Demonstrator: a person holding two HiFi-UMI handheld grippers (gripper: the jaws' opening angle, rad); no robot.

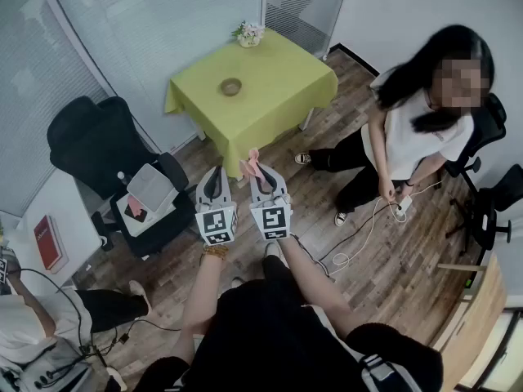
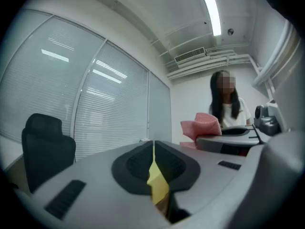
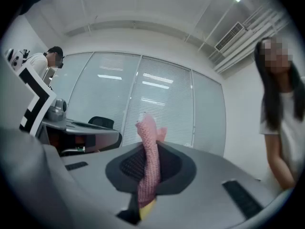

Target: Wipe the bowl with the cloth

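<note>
cloth pinched in the closed right gripper, ready for wiping. left gripper closed, empty (presumably free to steady the bowl on the table).

Pink knit cloth pinched upright in right tongs. Small brownish bowl upright, mid yellow-green worktop, well apart.

Bowl on table ahead
</note>
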